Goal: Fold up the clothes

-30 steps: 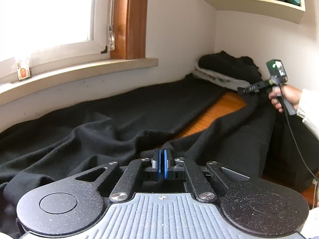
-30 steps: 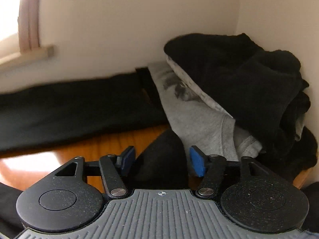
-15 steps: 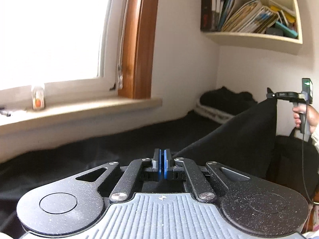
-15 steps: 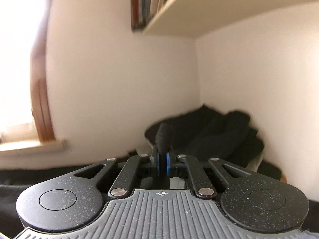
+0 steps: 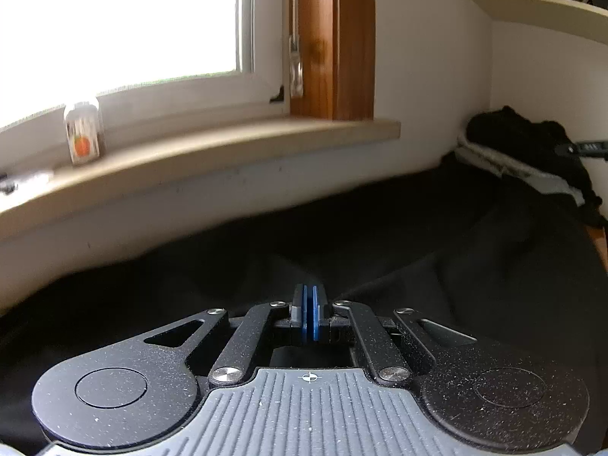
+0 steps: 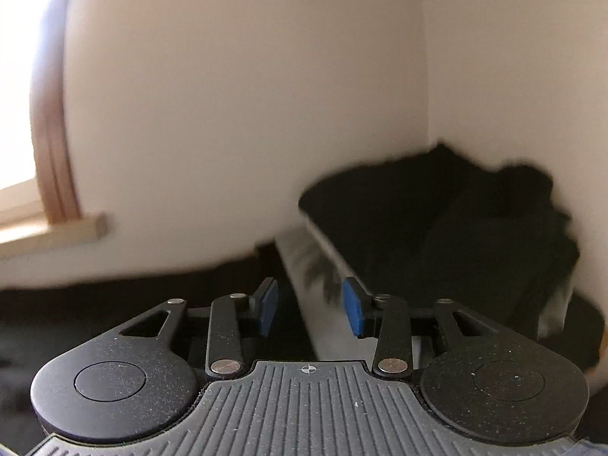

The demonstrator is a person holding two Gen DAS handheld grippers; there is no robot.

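Keep the left tool (image 5: 308, 313) clenched on the large black cloth garment (image 5: 380, 243); the right tool (image 6: 309, 306), opening and empty, regrasps the far edge.

Black garment (image 5: 380, 243): large, dark, rumpled, spread wide below the window sill, one fold rising toward the near edge. Clothes pile (image 6: 456, 228) in far corner: black items heaped atop a grey printed piece (image 6: 323, 288).
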